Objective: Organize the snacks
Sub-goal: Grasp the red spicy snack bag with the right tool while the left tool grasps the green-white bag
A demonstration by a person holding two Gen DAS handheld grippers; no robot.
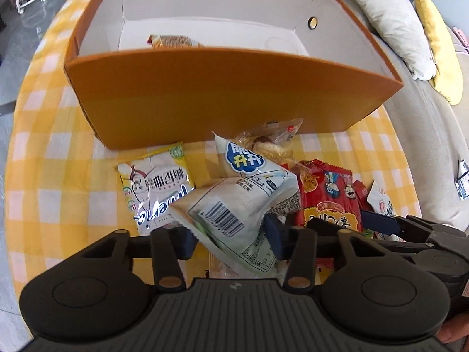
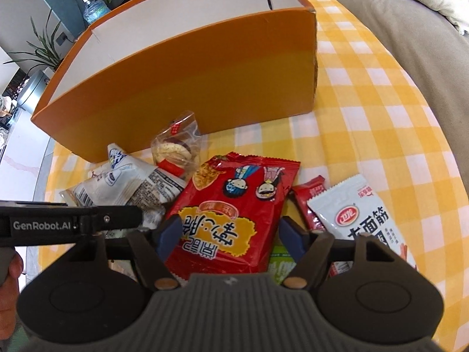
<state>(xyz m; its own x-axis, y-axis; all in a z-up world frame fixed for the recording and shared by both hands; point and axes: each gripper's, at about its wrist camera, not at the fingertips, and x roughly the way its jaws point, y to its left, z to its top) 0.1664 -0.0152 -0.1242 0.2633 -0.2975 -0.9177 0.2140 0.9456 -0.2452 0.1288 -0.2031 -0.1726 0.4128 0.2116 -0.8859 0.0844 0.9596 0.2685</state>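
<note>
looking in the orange box (image 1: 234, 94), one snack (image 1: 173, 41) is inside; the rest wait on the tabletop (image 2: 366, 117). left tool (image 1: 231, 240) open around white packet (image 1: 234, 205), right tool (image 2: 228, 234) open around red packet (image 2: 231, 214).

The surface (image 2: 366, 94), under a yellow-and-white checked cloth, carries an orange box (image 2: 187, 88) ahead of the right tool (image 2: 230, 233), a red snack bag (image 2: 234, 205) between its fingers, a white packet (image 2: 360, 214) to its right, and a clear biscuit pack (image 2: 176, 149) near the box

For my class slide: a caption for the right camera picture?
Open tongs straddle a red snack bag before the orange box.
</note>
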